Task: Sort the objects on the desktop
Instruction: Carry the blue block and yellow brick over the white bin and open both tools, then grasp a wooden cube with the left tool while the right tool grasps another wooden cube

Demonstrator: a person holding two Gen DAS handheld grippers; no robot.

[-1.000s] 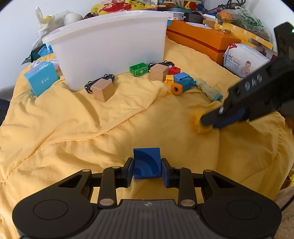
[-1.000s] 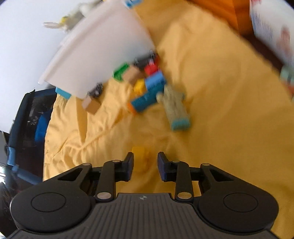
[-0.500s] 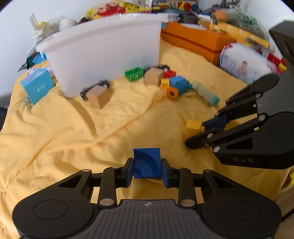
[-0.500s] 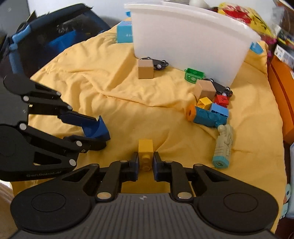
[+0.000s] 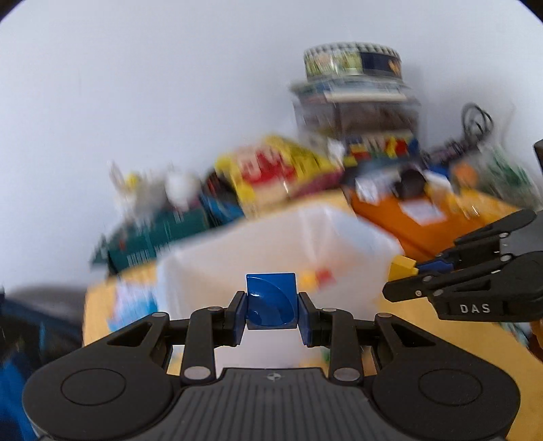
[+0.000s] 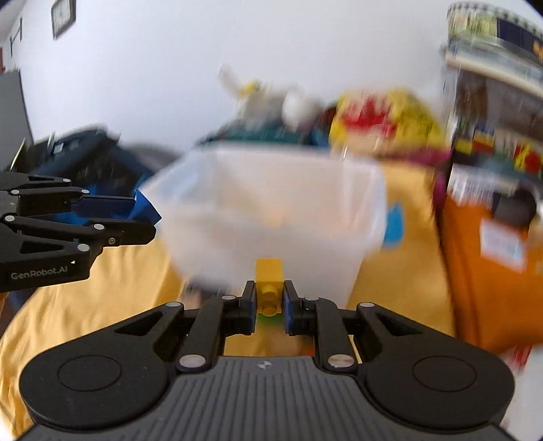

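Left gripper [image 5: 270,309] pinches a blue block [image 5: 270,300] between its fingers [image 5: 238,318] — pads pressed on both sides, block clear of the yellow cloth [image 6: 85,305]. In the right wrist view the same gripper shows at the left edge, the blue block poking out of its tip just beside the bin's left corner.

Right gripper [image 6: 268,307] has just been closing and now pinches a small yellow brick [image 6: 268,286], fingers [image 6: 248,307] tight on its sides, studs facing the camera. From the left wrist view the right gripper [image 5: 412,271] comes in from the right edge with the yellow brick at its tip, next to the bin's right corner.

White plastic bin [image 6: 268,203] sits on the cloth straight ahead of both grippers, open top — a few small coloured pieces inside, too blurred to name. Orange box [image 6: 488,271] is right of the bin. Behind the bin a pile of toys and packets [image 5: 278,176] against the white wall, all motion-blurred. A wall clock [image 6: 62,15] is at upper left in the right wrist view.
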